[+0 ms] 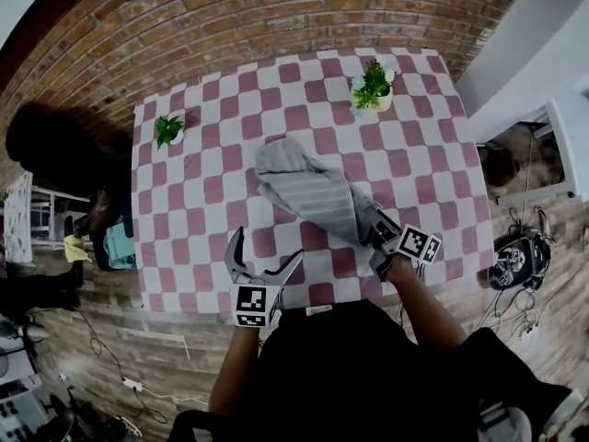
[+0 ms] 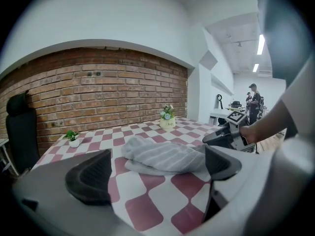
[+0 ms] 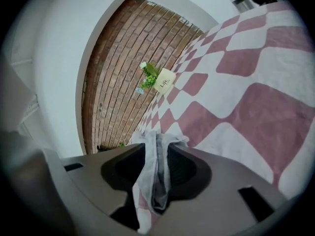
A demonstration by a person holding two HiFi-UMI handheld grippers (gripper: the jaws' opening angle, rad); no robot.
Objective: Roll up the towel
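Observation:
A grey striped towel (image 1: 308, 191) lies crumpled in a loose diagonal bundle on the red-and-white checked table (image 1: 193, 201). My right gripper (image 1: 377, 233) is at the towel's near right end, and its jaws are shut on a fold of the cloth (image 3: 155, 171), which hangs between the pads. My left gripper (image 1: 267, 251) stands open near the table's front edge, short of the towel, with nothing between its fingers. In the left gripper view the towel (image 2: 162, 156) lies ahead of the jaws, and the right gripper (image 2: 224, 136) shows at its right end.
Two small potted plants stand on the table: one at the back left (image 1: 168, 130), one with flowers at the back right (image 1: 373, 86). A black chair (image 1: 46, 145) sits left of the table. A brick wall runs behind. Cables and a helmet-like object (image 1: 517, 258) lie on the floor.

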